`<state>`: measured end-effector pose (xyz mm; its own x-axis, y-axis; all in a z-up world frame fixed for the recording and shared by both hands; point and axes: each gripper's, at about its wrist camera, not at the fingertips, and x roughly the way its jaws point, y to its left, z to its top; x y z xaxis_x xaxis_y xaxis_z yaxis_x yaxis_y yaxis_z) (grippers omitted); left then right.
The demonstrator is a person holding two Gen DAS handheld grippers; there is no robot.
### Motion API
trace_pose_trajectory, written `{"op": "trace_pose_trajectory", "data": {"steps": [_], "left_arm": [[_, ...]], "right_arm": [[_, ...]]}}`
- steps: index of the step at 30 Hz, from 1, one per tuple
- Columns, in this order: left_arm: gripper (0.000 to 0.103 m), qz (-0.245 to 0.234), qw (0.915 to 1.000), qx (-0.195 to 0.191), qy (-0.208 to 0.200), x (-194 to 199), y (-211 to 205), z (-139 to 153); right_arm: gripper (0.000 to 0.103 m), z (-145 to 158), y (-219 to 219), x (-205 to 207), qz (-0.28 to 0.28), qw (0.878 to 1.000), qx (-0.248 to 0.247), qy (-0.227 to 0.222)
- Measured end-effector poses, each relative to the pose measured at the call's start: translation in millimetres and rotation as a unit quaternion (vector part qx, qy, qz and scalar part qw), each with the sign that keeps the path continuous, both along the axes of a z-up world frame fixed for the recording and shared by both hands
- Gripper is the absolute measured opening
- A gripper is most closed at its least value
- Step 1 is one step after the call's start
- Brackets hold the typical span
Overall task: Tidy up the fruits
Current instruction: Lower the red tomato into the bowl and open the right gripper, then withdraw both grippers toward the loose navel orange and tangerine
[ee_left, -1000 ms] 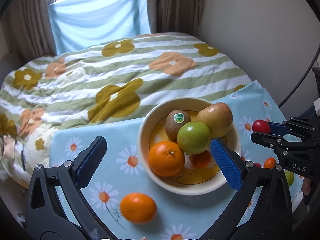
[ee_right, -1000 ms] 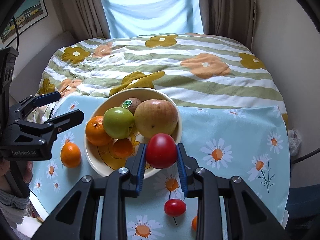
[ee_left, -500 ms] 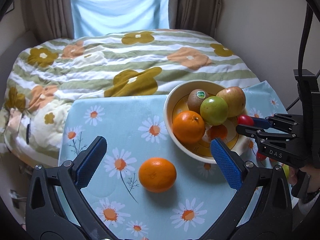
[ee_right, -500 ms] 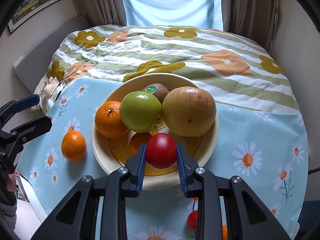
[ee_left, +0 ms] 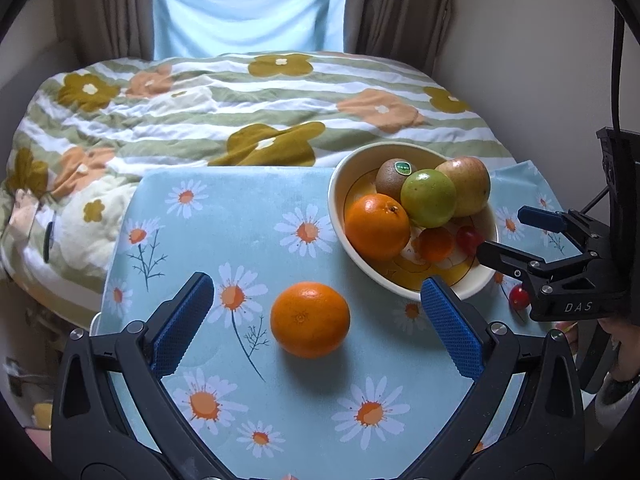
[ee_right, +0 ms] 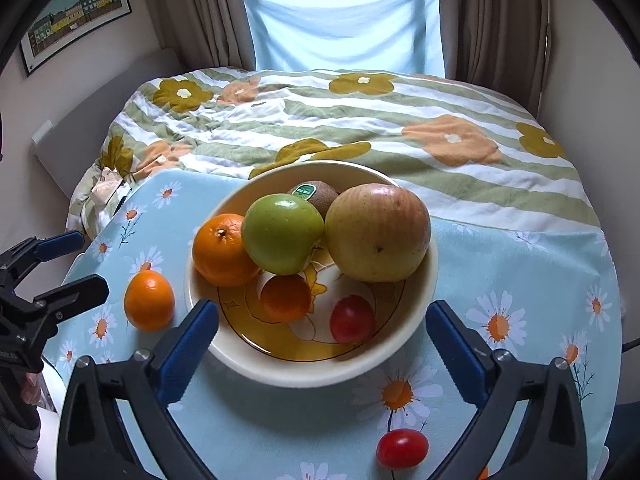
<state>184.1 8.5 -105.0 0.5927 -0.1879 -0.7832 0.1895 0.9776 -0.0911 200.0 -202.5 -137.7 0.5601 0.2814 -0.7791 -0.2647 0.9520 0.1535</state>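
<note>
A cream bowl (ee_right: 434, 276) on the daisy tablecloth holds an orange, a green apple, a kiwi, a big red-yellow apple, a small orange fruit and a red tomato (ee_right: 352, 318). My right gripper (ee_right: 322, 312) hangs over the bowl's near rim. Its jaws are opening wide, and the tomato lies loose in the bowl ahead of them, untouched. A loose orange (ee_left: 310, 318) sits on the cloth left of the bowl (ee_left: 334, 200). My left gripper (ee_left: 314, 290) is open, with that orange just ahead between its spread fingers, not gripped. A second small red tomato (ee_right: 402, 448) lies on the cloth near the right gripper.
Behind the table is a bed with a striped floral quilt (ee_left: 256, 112). A wall runs close along the right. The table's left edge (ee_left: 116, 240) drops off beside the bed. A person's hand (ee_left: 616, 364) holds the right gripper's handle at lower right.
The right gripper was shut on the red tomato; its jaws have sprung apart and the tomato now lies in the bowl. The left gripper shifted left, bringing the loose orange between its fingers.
</note>
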Motion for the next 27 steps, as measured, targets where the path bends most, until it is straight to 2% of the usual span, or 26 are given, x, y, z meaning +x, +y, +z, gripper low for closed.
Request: {"op": "trace_pose_trajectory", "data": {"steps": [12, 22, 27], "left_arm": [[0.103, -0.004, 0.9992, 0.007, -0.039, -28.4, -11.5, 42.1], [0.103, -0.001, 0.9973, 0.010, -0.072, -73.4, -24.9, 82.9], [0.103, 0.010, 0.9968, 0.014, -0.079, -94.7, -27.7, 88.8]], "right_arm": [[0.103, 37.2, -11.7, -28.2, -0.005, 1.000, 0.001, -0.017], [0.103, 85.0, -43.1, -82.4, -0.027, 0.998, -0.013, -0.053], [0.103, 92.8, -61.7, -103.3, -0.034, 0.998, -0.025, -0.046]]}}
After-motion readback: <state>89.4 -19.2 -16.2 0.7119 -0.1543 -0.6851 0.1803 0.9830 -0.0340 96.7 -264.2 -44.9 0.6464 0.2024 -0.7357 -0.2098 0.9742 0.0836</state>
